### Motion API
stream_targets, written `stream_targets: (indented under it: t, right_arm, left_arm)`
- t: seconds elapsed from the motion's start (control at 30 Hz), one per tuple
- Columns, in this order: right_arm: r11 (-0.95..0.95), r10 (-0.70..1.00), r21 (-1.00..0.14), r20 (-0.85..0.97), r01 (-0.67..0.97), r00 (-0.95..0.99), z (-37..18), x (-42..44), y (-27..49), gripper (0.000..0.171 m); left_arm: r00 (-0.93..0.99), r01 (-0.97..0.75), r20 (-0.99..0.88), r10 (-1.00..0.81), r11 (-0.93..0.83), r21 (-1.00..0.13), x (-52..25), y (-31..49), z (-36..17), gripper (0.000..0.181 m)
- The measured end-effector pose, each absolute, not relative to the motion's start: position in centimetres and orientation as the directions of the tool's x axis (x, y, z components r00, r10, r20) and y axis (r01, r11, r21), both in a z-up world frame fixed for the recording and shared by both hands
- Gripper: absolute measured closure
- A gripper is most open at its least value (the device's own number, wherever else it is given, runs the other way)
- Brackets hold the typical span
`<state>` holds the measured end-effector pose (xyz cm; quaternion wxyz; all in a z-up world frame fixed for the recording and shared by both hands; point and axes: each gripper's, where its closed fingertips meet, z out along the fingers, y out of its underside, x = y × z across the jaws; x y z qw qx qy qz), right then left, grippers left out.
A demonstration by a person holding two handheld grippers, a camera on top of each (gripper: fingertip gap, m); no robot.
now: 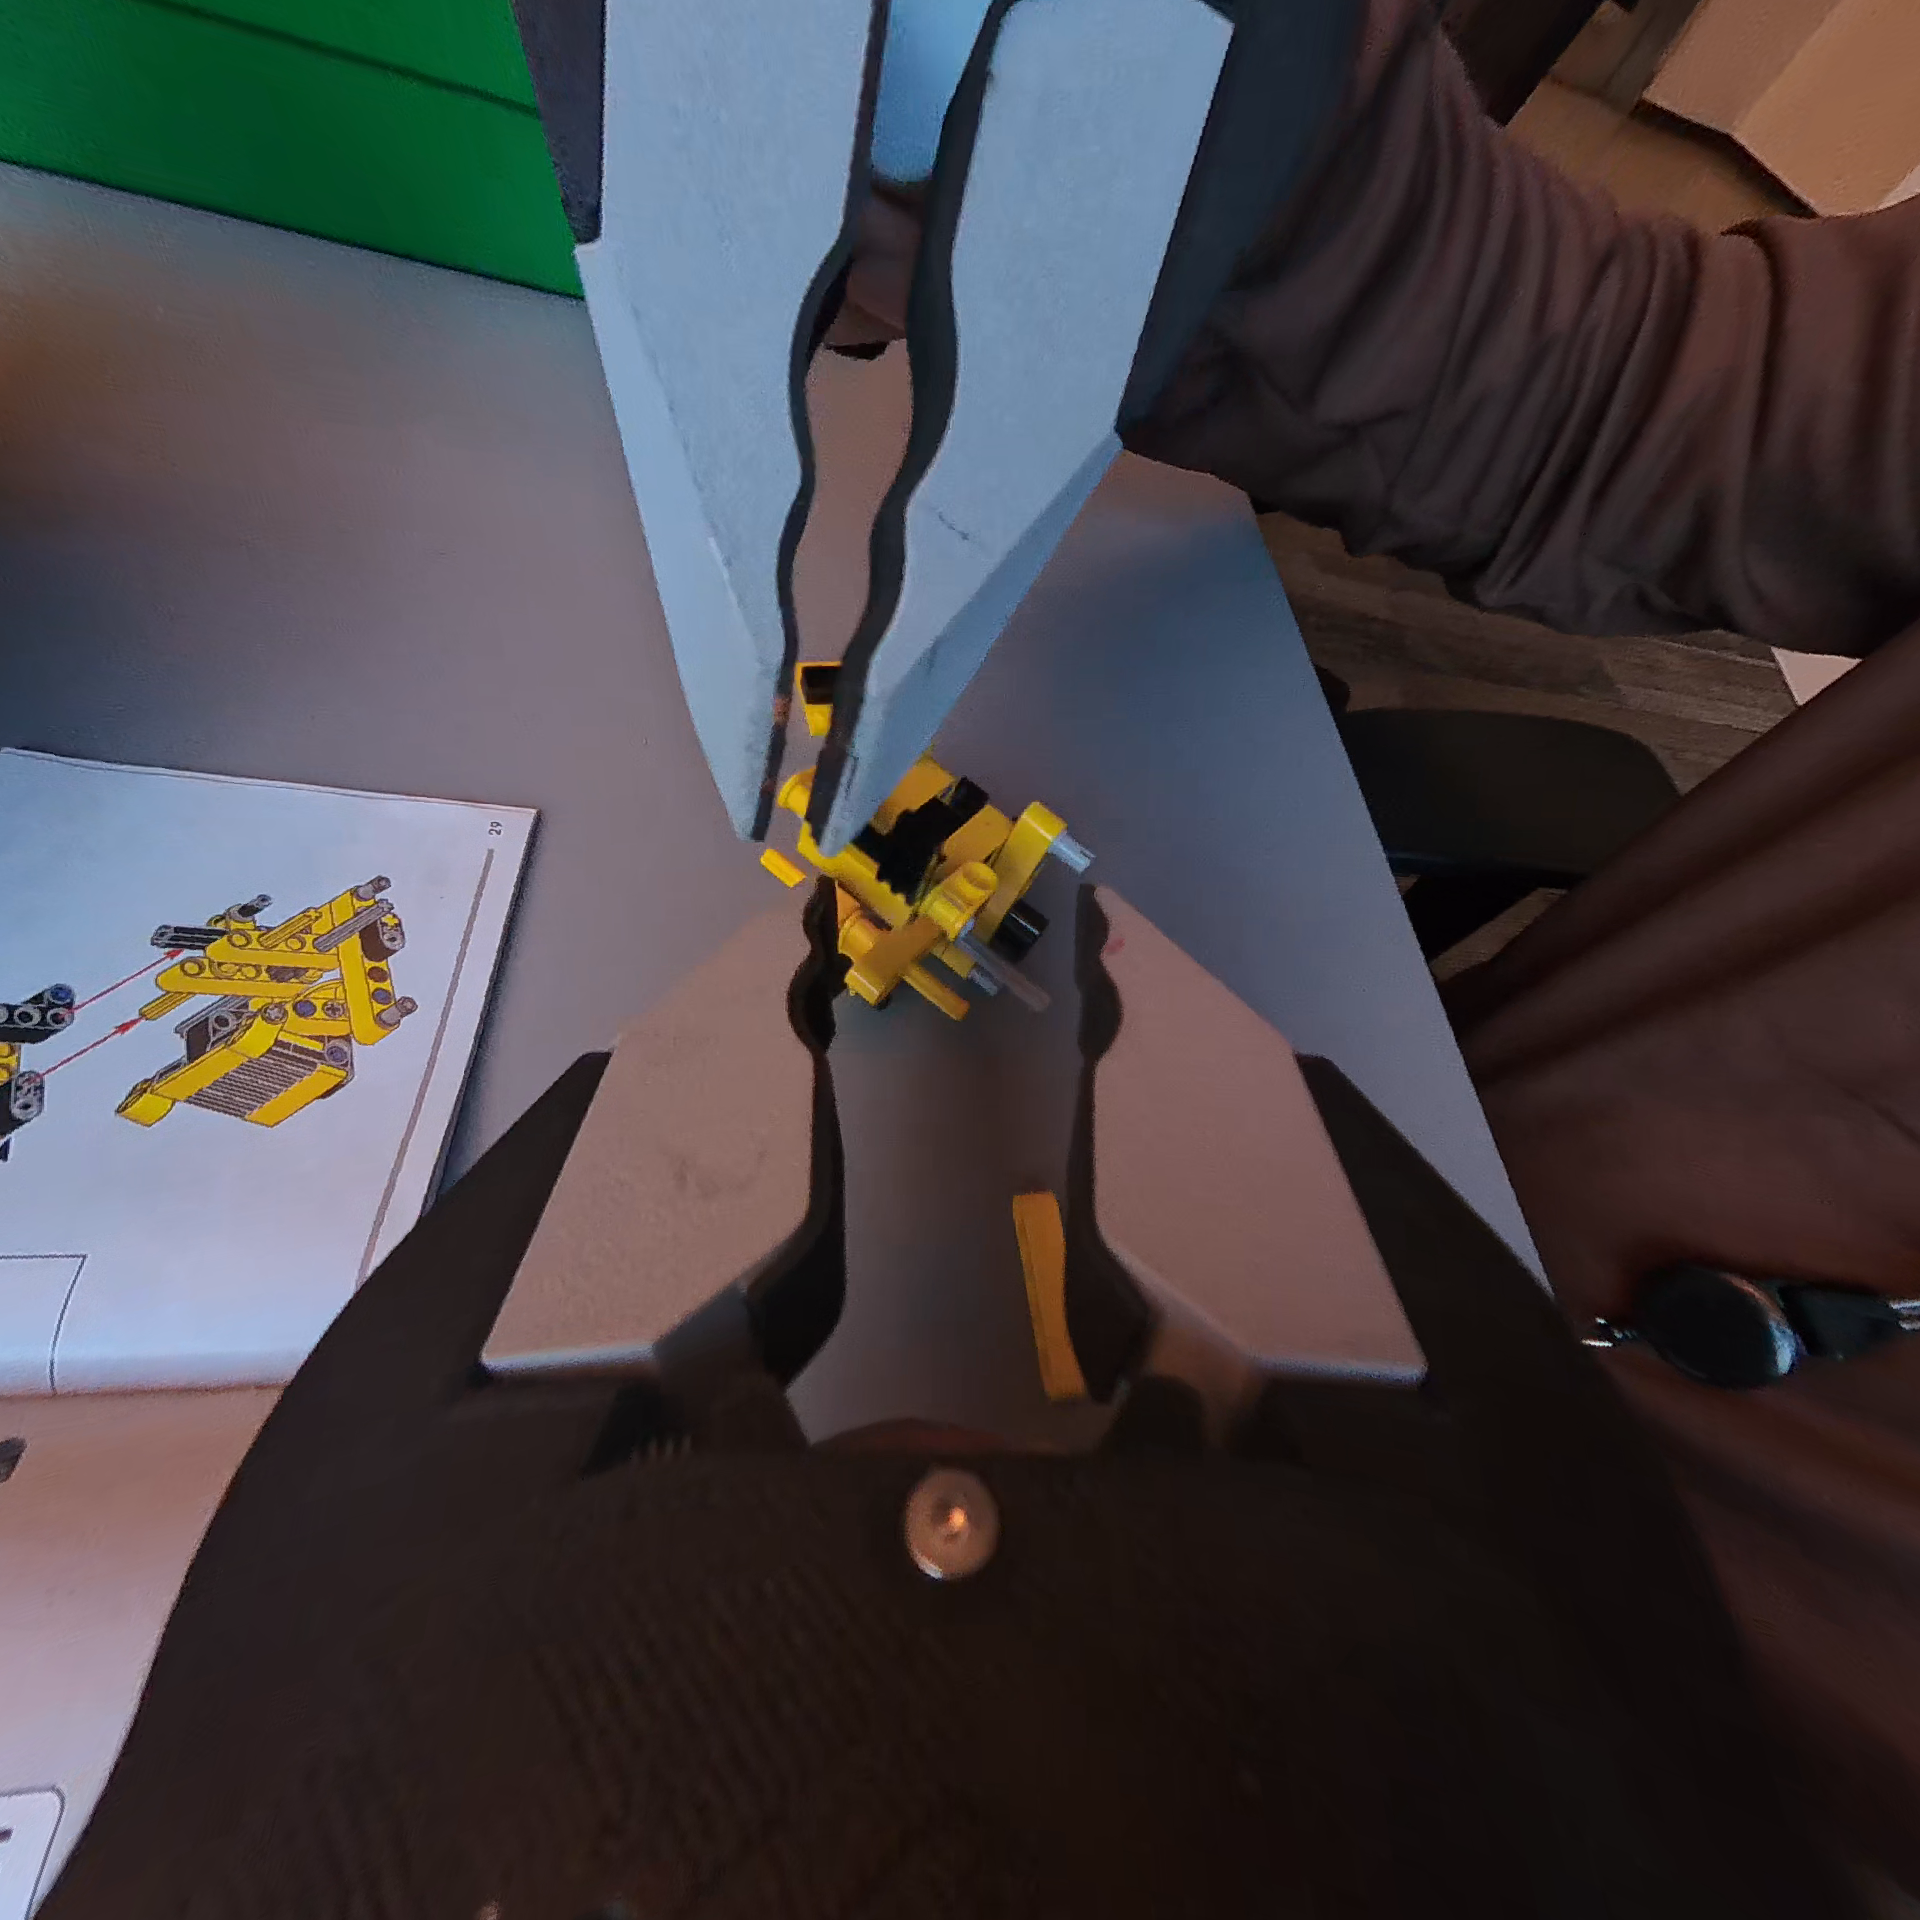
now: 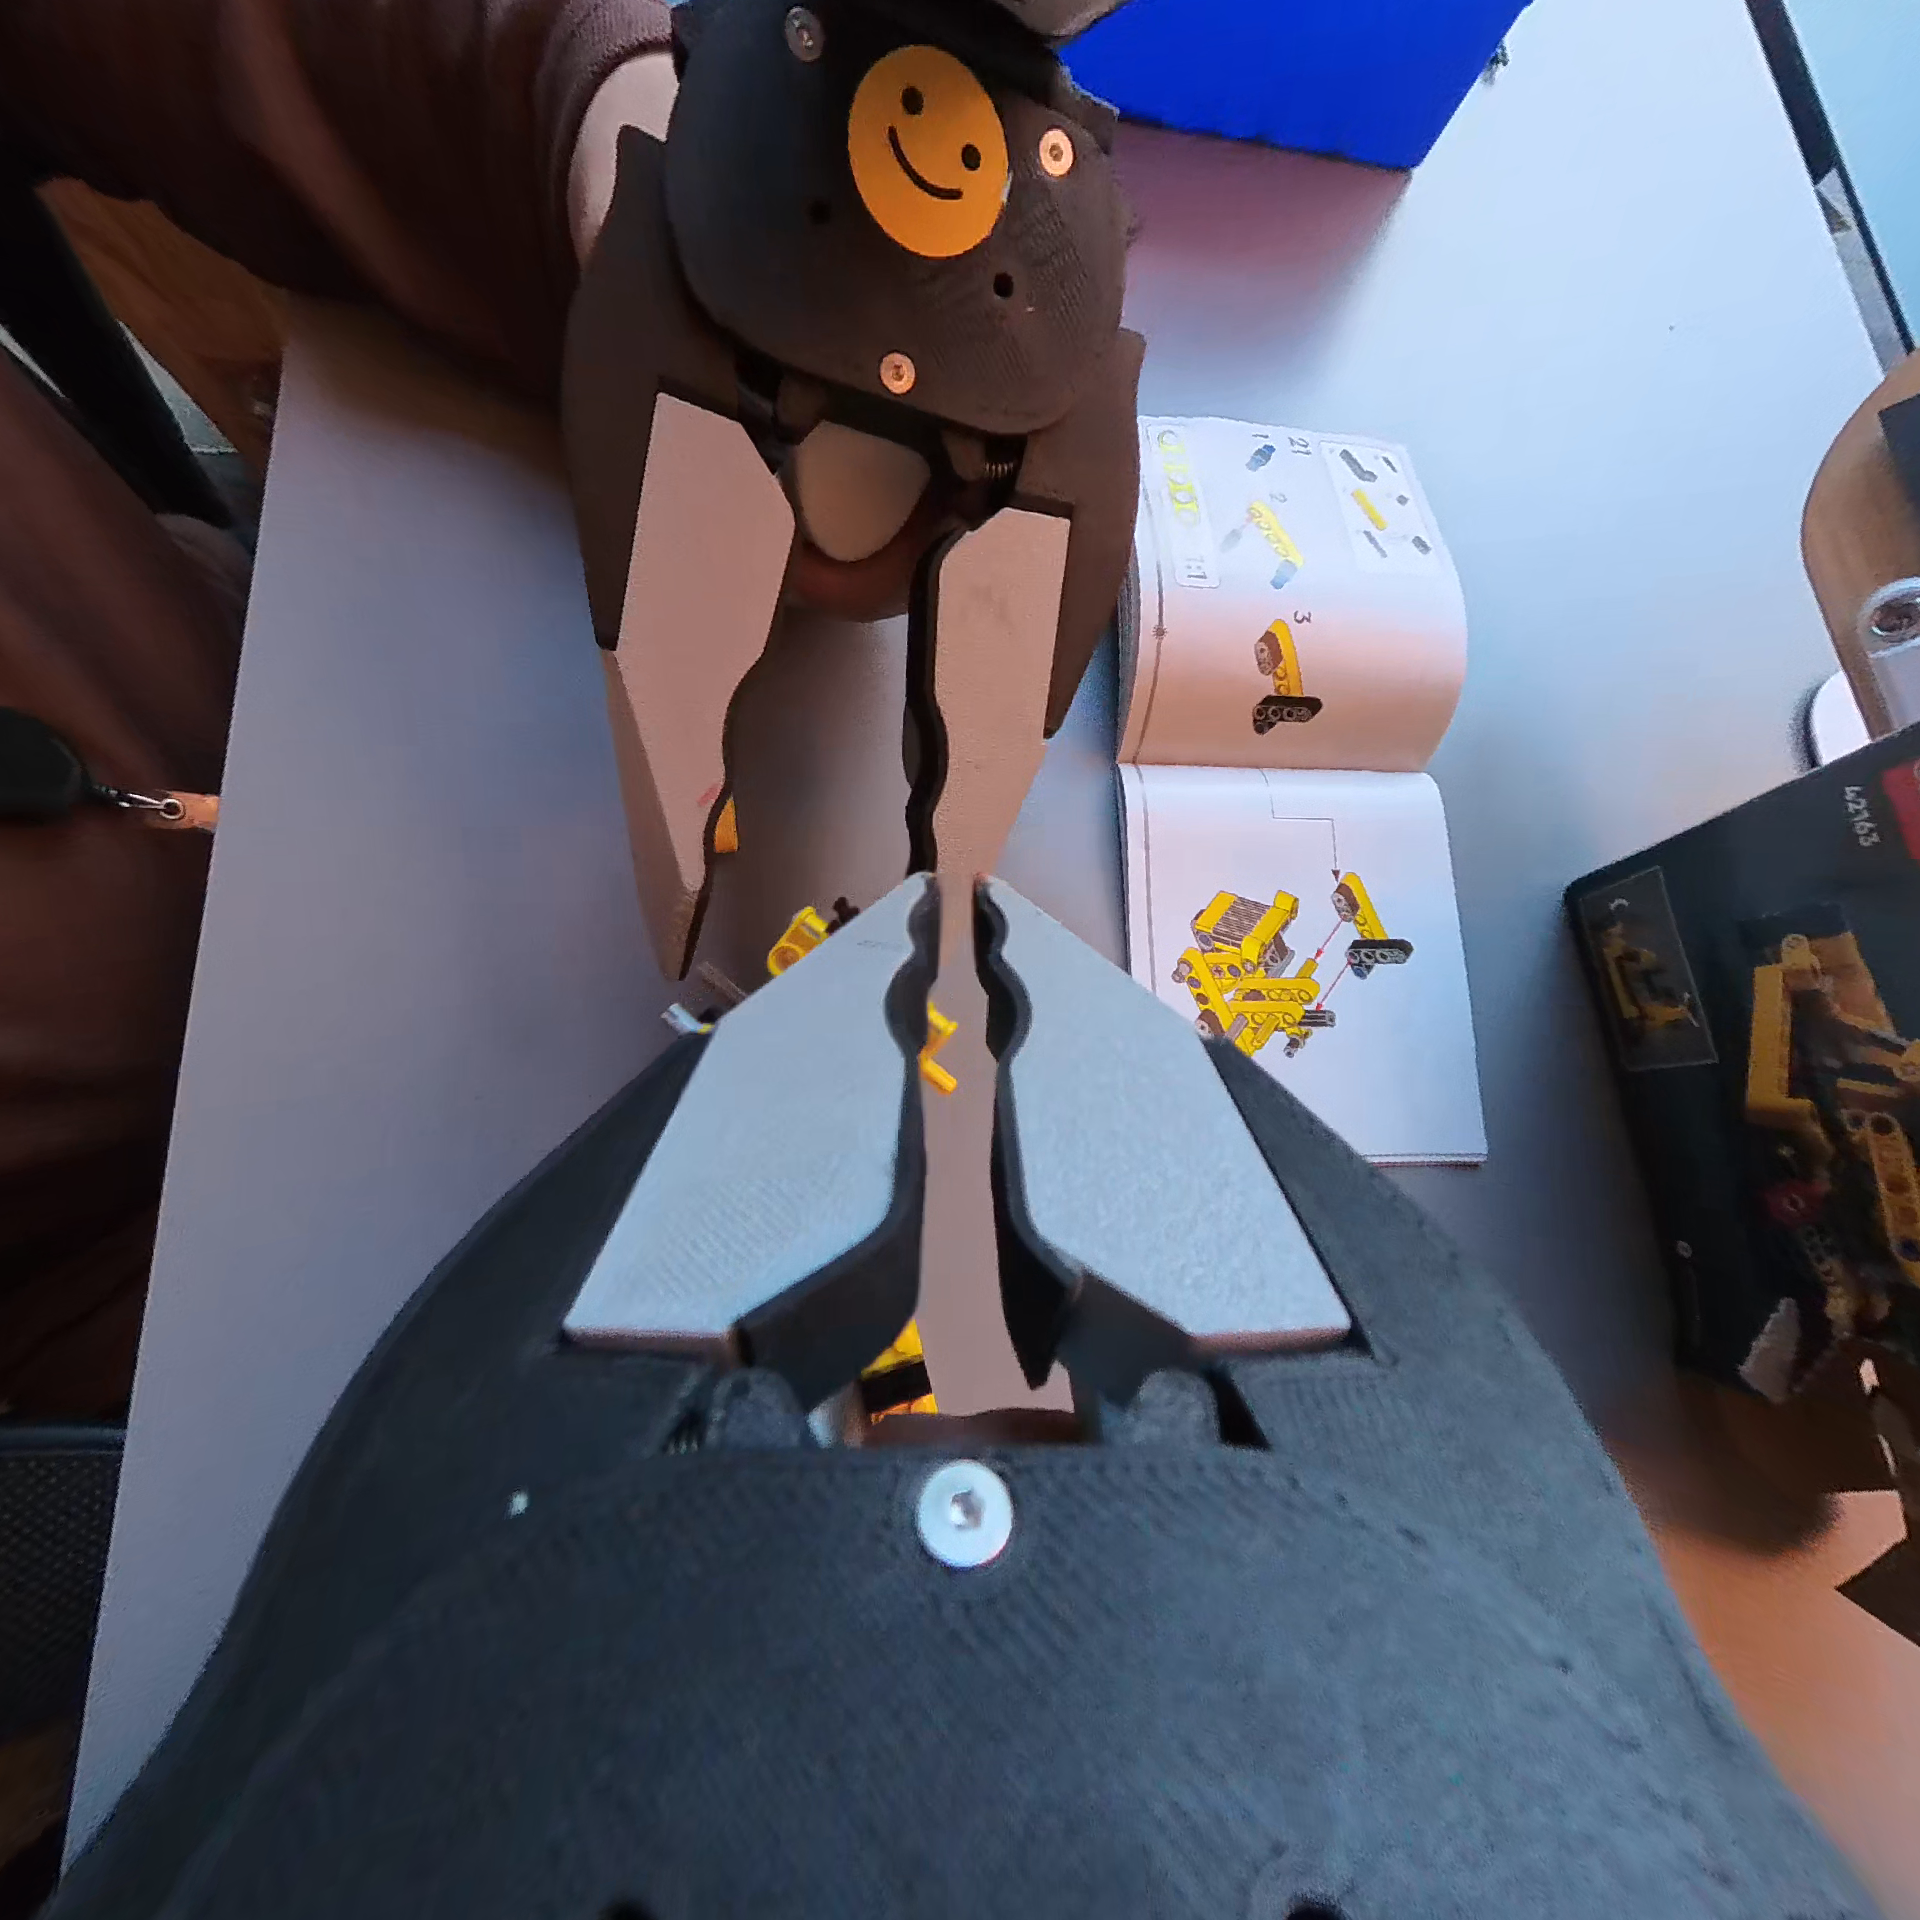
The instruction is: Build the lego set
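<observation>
A small yellow and black lego assembly point(image 1: 914, 894) with grey axles sticking out sits between the two grippers over the grey table point(image 1: 364, 520). My right gripper point(image 1: 795, 831) comes in from the top, its jaws nearly closed on a yellow part at the assembly's upper left. In the right wrist view the right gripper point(image 2: 956, 888) shows a narrow gap with a yellow part point(image 2: 935, 1039) in it. My left gripper point(image 1: 956, 920) is open, its tips on either side of the assembly. A yellow beam point(image 1: 1044, 1288) lies by its right finger; I cannot tell whether it touches.
An open instruction booklet point(image 1: 260, 1039) lies on the table, also in the right wrist view point(image 2: 1299, 935). The black lego box point(image 2: 1766, 1091) stands at the right. A small yellow and black piece point(image 1: 816, 686) lies behind the right gripper. A person's sleeve point(image 1: 1558, 364) lies over the table's edge. The grippers' ends are close to 5 cm from one another.
</observation>
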<state>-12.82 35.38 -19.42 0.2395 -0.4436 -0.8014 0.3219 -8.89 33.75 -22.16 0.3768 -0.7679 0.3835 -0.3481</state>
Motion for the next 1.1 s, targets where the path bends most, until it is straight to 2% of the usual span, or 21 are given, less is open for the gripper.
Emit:
stream_targets:
  t: [0.17,0.43,0.53,0.83,1.0,1.1]
  right_arm:
    - [0.396,0.872,-0.734,0.114,0.552,-0.475,-19.5,-12.8,35.7,0.164]
    - [0.308,0.934,-0.799,0.151,0.517,-0.323,-17.7,-10.5,37.5,0.159]
    - [0.292,0.942,-0.81,0.153,0.509,-0.297,-18.8,-9.5,36.8,0.161]
    - [0.358,0.923,-0.74,0.186,0.57,-0.337,-20.9,-8.6,36.3,0.156]
    - [0.299,0.936,-0.694,0.078,0.655,-0.345,-21.4,-9.6,35.5,0.157]
    - [0.308,0.94,-0.643,0.09,0.701,-0.33,-22.1,-9.8,35.7,0.159]
  left_arm:
    - [0.476,-0.323,0.254,-0.842,-0.435,-0.84,-9.0,34.0,-22.3,0.139]
    - [0.505,-0.272,0.293,-0.812,-0.471,-0.839,-9.7,34.3,-21.4,0.135]
    - [0.522,-0.265,0.315,-0.792,-0.502,-0.823,-9.6,34.7,-21.8,0.142]
    - [0.524,-0.371,0.22,-0.823,-0.453,-0.811,-9.5,34.2,-22.9,0.144]
    - [0.526,-0.392,0.184,-0.83,-0.429,-0.814,-9.3,34.2,-23.0,0.151]
    - [0.539,-0.405,0.171,-0.825,-0.431,-0.806,-9.6,34.4,-23.3,0.154]
